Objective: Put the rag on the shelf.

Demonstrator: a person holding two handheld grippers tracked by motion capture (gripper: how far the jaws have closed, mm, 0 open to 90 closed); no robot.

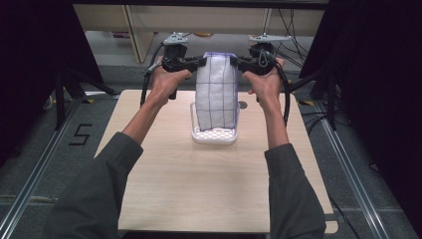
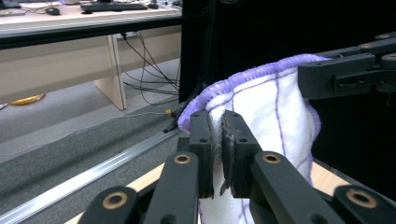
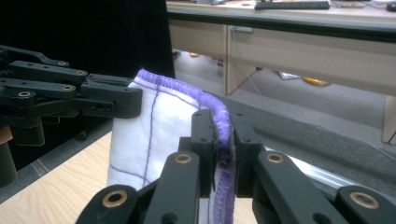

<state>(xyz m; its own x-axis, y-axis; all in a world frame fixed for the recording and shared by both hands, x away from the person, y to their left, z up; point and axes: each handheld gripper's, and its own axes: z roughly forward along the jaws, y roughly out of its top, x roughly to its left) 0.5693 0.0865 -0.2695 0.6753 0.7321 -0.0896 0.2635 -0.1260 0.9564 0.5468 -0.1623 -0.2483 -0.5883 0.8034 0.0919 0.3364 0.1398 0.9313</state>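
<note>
I see the cloth [image 1: 215, 92] hanging above the white basket [image 1: 214, 135], its lower end inside. My left gripper [image 1: 201, 62] and right gripper [image 1: 235, 61] each pinch a top corner.

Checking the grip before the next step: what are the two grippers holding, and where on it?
Both hold the white cloth: left gripper and right gripper each clamp a top corner at its purple hem.

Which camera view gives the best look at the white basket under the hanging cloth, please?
The high view: the white basket sits on the table, its perforated floor and front rim visible below the cloth held up by the left gripper and right gripper. The gripper views show cloth and jaws, not the basket.
</note>
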